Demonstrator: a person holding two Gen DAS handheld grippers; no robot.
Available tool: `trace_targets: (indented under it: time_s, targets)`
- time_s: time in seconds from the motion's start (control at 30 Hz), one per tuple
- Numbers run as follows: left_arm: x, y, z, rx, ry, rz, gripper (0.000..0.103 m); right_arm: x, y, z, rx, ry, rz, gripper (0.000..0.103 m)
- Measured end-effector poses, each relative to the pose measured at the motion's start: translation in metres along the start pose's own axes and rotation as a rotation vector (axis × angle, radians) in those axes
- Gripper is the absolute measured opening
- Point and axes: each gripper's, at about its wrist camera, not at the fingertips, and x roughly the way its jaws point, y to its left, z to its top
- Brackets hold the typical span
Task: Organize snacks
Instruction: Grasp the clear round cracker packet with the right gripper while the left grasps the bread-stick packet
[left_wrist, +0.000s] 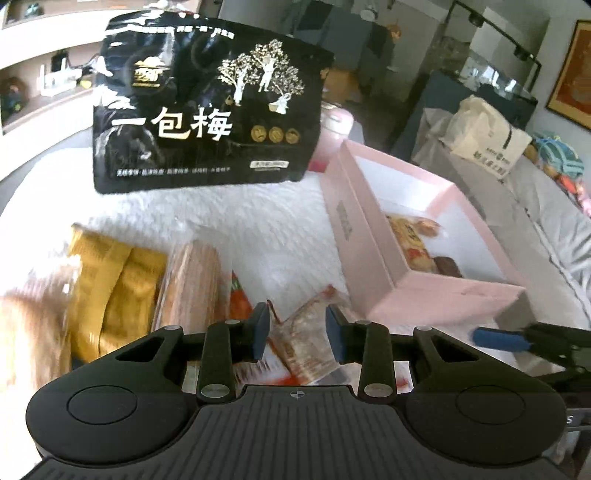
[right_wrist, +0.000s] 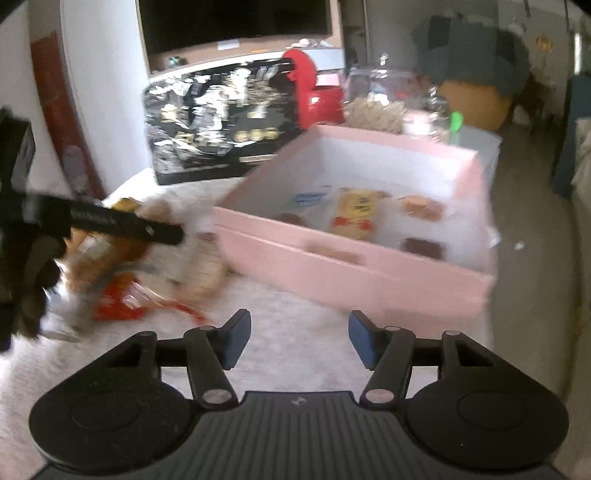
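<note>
Snacks scattered over a white fluffy cloth (left_wrist: 229, 221), beside and inside a pink box (left_wrist: 436, 291). Left gripper (left_wrist: 298, 334) tilted down over a clear wrapped snack (left_wrist: 306, 343) with reddish print, blue pads (left_wrist: 260, 332) on either side of the wrapper, right pad close to its edge, left pad with a sliver of gap; contact not clear from the blur, so pinching or merely straddling cannot be told. Just left of that packet, a long brown roll of biscuits (left_wrist: 195, 288), then two mustard-yellow packets (left_wrist: 110, 291) side by side, all lying on the cloth. Further back, a big black pouch (left_wrist: 207, 110) with gold trees and white characters, standing upright. Pink box to the right, open-topped, white inside, holding a yellow-and-red packet (right_wrist: 356, 216), a small blue-labelled packet (right_wrist: 308, 197), and a few brown wrapped pieces (right_wrist: 423, 247) spread well apart on its floor. Right gripper (right_wrist: 298, 339) low over bare cloth near the box's near wall, fingers spread wide with nothing between them. Behind the box, a red container (right_wrist: 314, 96) and a clear jar (right_wrist: 388, 96), both blurred.
</note>
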Motion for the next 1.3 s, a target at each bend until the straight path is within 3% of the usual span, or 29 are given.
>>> trace_targets:
  time_s: [0.17,0.27,0.37,0.5,0.67,0.73,1.07,1.3]
  targets:
    - [-0.019,0.004,0.0,-0.05,-0.036,-0.016,0.037,0.018,0.03,0.014,0.035,0.001,0.112,0.071]
    - [-0.038,0.011,0.003,-0.06,-0.114,0.053,0.037,0.038,0.05,0.026,-0.007,0.017,0.112,0.072]
    - [-0.053,0.016,0.005,-0.062,-0.173,0.144,0.037,0.062,0.068,0.03,-0.088,0.044,0.056,0.073]
    - [-0.054,0.015,0.004,-0.014,-0.137,0.201,0.037,0.071,0.078,0.026,-0.093,0.071,0.051,0.081]
    - [-0.04,0.003,-0.007,0.076,-0.087,0.271,0.038,0.054,0.085,0.007,-0.169,0.084,0.077,0.078]
    - [-0.034,-0.001,-0.008,0.107,-0.075,0.308,0.044,0.042,0.084,-0.001,-0.199,0.071,0.066,0.078]
    - [-0.027,-0.003,-0.018,0.112,-0.043,0.301,0.039,-0.007,0.053,-0.032,-0.214,0.023,-0.04,0.078]
    - [-0.044,-0.018,-0.035,0.098,-0.056,0.2,0.038,-0.018,0.034,-0.048,-0.148,0.018,-0.067,0.078]
